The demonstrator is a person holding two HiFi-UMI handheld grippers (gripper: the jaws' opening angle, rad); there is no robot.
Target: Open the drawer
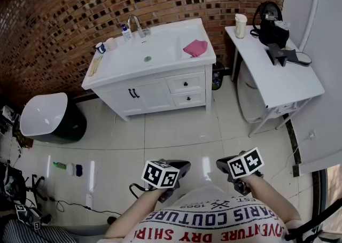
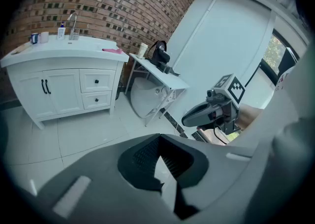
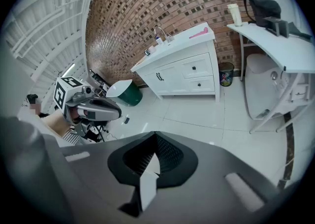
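A white vanity cabinet (image 1: 155, 95) stands against the brick wall, well ahead of me. On its right side are two drawers with dark knobs, the upper drawer (image 1: 185, 83) and the lower drawer (image 1: 188, 99), both pushed in. They also show as the upper drawer (image 2: 97, 80) in the left gripper view and the upper drawer (image 3: 196, 65) in the right gripper view. My left gripper (image 1: 183, 166) and right gripper (image 1: 222, 164) hang close to my body, far from the cabinet. Both are shut and hold nothing, seen at the left gripper (image 2: 160, 139) and the right gripper (image 3: 155, 137).
A pink cloth (image 1: 195, 48) lies on the vanity top beside the sink. A white side table (image 1: 283, 79) with a black bag (image 1: 272, 23) stands at the right. A small bin (image 1: 217, 76) sits between them. A white-lidded tub (image 1: 48, 119) and cables (image 1: 69, 202) are at the left.
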